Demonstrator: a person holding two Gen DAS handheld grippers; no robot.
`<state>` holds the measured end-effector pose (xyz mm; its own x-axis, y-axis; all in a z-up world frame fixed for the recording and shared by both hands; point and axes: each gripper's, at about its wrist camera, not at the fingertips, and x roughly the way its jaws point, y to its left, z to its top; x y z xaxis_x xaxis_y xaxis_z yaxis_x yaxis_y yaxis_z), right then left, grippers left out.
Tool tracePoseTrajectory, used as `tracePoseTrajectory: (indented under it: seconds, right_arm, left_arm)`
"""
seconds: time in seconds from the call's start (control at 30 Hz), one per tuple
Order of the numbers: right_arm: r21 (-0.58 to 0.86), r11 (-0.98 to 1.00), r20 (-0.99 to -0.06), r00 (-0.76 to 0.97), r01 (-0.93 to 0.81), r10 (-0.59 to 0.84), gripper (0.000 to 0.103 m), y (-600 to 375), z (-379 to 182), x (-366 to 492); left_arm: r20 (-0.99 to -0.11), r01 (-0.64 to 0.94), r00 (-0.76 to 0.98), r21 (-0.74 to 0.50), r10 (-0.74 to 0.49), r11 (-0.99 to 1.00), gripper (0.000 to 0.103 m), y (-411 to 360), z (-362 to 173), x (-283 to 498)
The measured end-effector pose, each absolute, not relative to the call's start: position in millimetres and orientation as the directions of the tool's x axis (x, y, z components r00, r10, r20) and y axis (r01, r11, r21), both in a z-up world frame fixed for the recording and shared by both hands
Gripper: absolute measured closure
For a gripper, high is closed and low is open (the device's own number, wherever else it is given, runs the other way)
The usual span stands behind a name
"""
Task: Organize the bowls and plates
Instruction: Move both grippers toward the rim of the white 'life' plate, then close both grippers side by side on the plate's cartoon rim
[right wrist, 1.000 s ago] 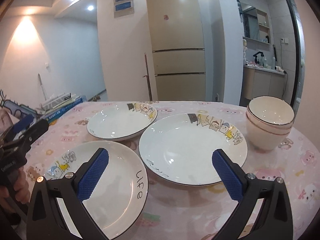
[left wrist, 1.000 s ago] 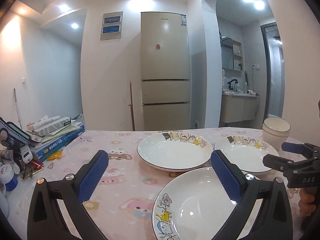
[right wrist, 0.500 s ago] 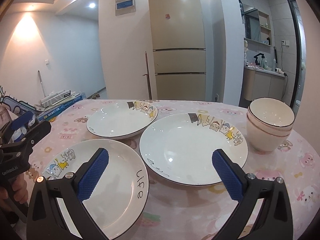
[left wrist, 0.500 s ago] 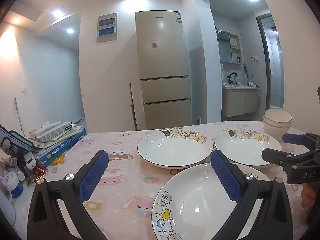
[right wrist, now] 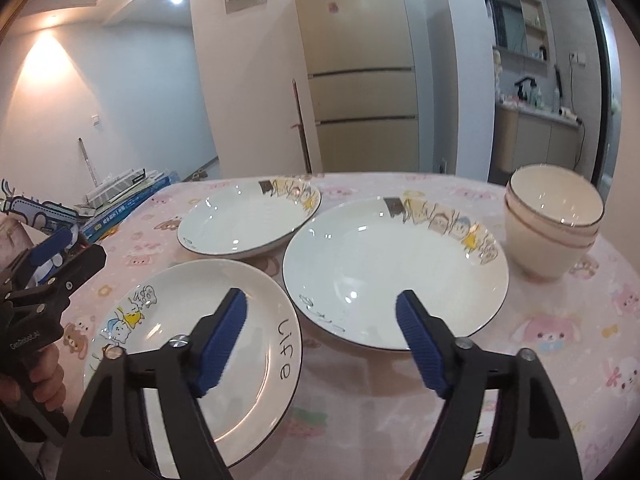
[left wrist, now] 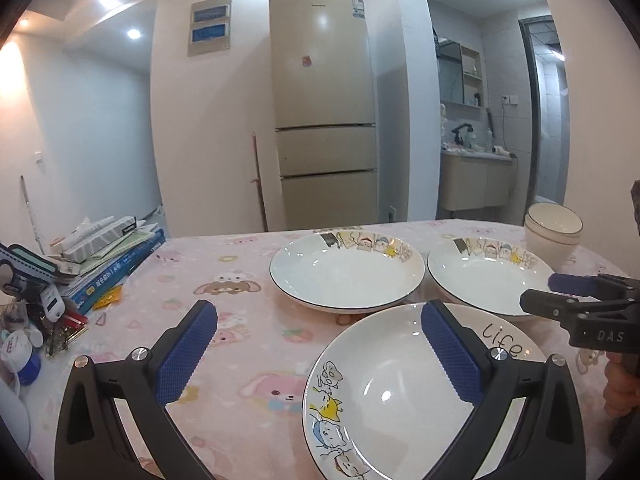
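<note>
Three white cartoon plates lie on the pink tablecloth. The near "Life" plate [left wrist: 400, 392] [right wrist: 224, 344] is in front. A second plate [left wrist: 346, 274] [right wrist: 248, 224] lies behind it on the left, a third plate [left wrist: 490, 274] [right wrist: 394, 270] on the right. A stack of cream bowls [left wrist: 554, 232] [right wrist: 552, 220] stands at the far right. My left gripper [left wrist: 316, 340] is open and empty, above the Life plate's left side. My right gripper [right wrist: 322, 328] is open and empty, over the gap between the Life plate and the third plate.
A pile of books and boxes [left wrist: 108, 252] and small clutter [left wrist: 36, 320] sit at the table's left edge. Behind the table stand a fridge [left wrist: 324, 128] and a bathroom doorway [left wrist: 480, 128].
The right gripper has narrowed its jaws somewhat, tilted down and moved closer to the plates. The left gripper has shifted slightly; the plates have not moved.
</note>
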<state>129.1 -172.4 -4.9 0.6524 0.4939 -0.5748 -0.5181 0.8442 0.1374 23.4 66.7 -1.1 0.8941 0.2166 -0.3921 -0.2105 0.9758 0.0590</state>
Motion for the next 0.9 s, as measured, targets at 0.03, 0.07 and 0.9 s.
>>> tracePoseTrajectory:
  seconds: [0.03, 0.07, 0.9]
  right_arm:
    - [0.138, 0.845, -0.586, 0.645, -0.516, 0.490, 0.041, -172.1, -6.5, 130.3]
    - [0.142, 0.846, -0.600, 0.635, -0.514, 0.487, 0.045, -172.0, -8.5, 132.0]
    - [0.289, 0.825, -0.793, 0.362, -0.487, 0.491, 0.071, -165.7, -36.3, 137.1]
  left_arm:
    - [-0.385, -0.220, 0.894, 0.070, 0.229, 0.973, 0.000, 66.2, -0.8, 23.1]
    - [-0.381, -0.229, 0.891, 0.091, 0.247, 0.969, 0.000, 65.2, -1.1, 24.0]
    - [-0.778, -0.327, 0.626, -0.204, 0.050, 0.923, 0.018, 120.6, -49.9, 54.4]
